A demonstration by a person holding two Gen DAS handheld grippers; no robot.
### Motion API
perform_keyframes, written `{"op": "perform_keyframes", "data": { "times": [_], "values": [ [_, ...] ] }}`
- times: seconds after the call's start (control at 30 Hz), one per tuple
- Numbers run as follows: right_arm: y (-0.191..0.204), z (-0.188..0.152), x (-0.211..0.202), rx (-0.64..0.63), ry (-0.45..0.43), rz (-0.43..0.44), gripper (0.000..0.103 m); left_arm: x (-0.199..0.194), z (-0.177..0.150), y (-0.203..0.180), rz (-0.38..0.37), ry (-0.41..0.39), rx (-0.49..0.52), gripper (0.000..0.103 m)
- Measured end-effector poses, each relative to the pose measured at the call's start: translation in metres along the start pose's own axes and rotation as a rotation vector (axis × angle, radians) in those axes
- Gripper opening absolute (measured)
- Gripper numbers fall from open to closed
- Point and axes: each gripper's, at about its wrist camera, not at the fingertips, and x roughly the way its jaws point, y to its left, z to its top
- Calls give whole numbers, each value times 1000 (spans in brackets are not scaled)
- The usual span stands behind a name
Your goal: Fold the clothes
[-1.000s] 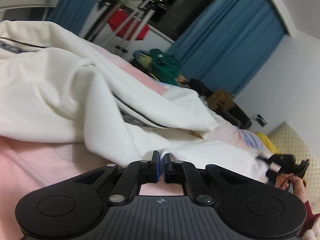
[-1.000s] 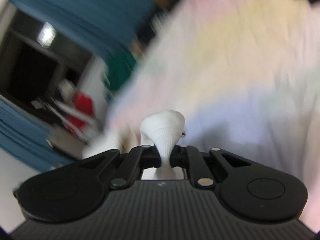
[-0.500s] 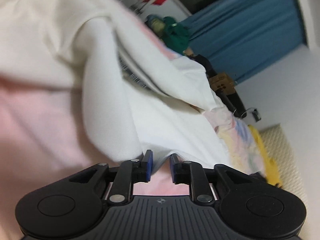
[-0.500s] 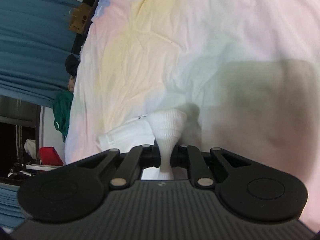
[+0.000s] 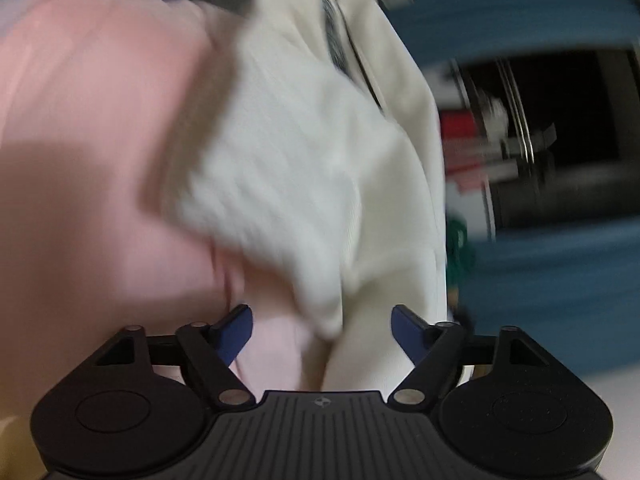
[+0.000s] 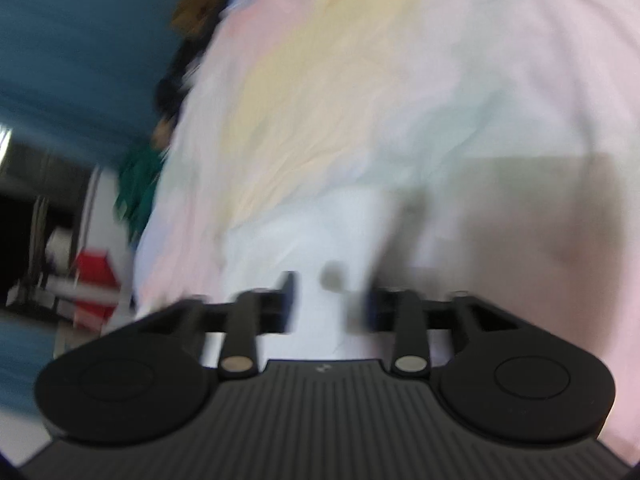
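While both our left claw point(image 5: 322, 330) and right claw point(image 6: 328, 300) are gaping released, the white garment point(image 5: 320, 168) is lying ahead on the bed point(image 5: 92, 140).

left hand-held gripper point(image 5: 322, 326) and right hand-held gripper point(image 6: 328, 306) both spread apart.

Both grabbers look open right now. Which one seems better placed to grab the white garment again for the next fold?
Left, probably. The left gripper is open with a hanging fold of the white garment between its fingers. The right gripper is open too, but its view is blurred.
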Motion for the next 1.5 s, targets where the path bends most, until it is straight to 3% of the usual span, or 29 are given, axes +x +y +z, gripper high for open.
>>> {"op": "perform_keyframes", "data": {
  "times": [0.1, 0.17, 0.23, 0.27, 0.3, 0.4, 0.53, 0.63, 0.8, 0.87, 0.93, 1.03, 1.17, 1.33, 1.37, 1.4, 1.43, 1.47, 1.5],
  "values": [
    [1, 1, 6, -20, -9, -9, 54, 1, 17, 3, 21, -98, -50, 64],
    [-2, 5, 12, -7, -29, -31, 53, 3, 25, 8, 14, -99, -103, 38],
    [-5, 10, 18, 7, -49, -52, 46, 1, 31, 10, 23, -95, -124, 23],
    [-7, 12, 21, 14, -59, -61, 36, -2, 32, 9, 23, -98, -117, 15],
    [-9, 14, 23, 23, -66, -56, 19, -5, 34, 7, 22, -100, -110, 12],
    [-11, 17, 22, 14, -80, -45, 5, -23, 51, -3, -15, -80, -65, 9],
    [-13, 21, 0, 17, -151, 35, 5, -66, 75, -27, -30, -95, 29, 7],
    [-8, 22, -17, 5, -195, 92, 5, -99, 99, -38, 6, -81, 53, 6],
    [3, 18, -48, -50, -334, 77, 5, -140, 129, -49, 89, -52, 109, 4],
    [6, 16, -58, -87, -388, 33, 5, -155, 131, -34, 143, -40, 145, 4],
    [-1, 17, -58, -81, -383, -59, 5, -162, 134, -17, 217, -39, 197, 4],
    [-32, 19, -45, 28, -273, -194, 5, -146, 134, 10, 307, -20, 212, 4],
    [-62, 23, -34, 140, -175, -231, 5, -138, 131, 42, 321, -8, 205, 6],
    [-39, 26, -34, 67, -201, -263, 13, -148, 119, 29, 322, -18, 332, 17],
    [-35, 27, -36, 49, -206, -270, 22, -151, 116, 24, 326, -20, 365, 22],
    [-31, 28, -38, 30, -213, -275, 39, -154, 112, 21, 335, -25, 400, 28],
    [-28, 24, -43, 10, -231, -269, 51, -157, 108, 17, 344, -31, 432, 42],
    [-24, 22, -51, -13, -262, -269, 69, -160, 105, 12, 354, -40, 462, 51],
    [-19, 20, -58, -37, -294, -269, 76, -164, 100, 6, 362, -55, 492, 53]
  ]
}}
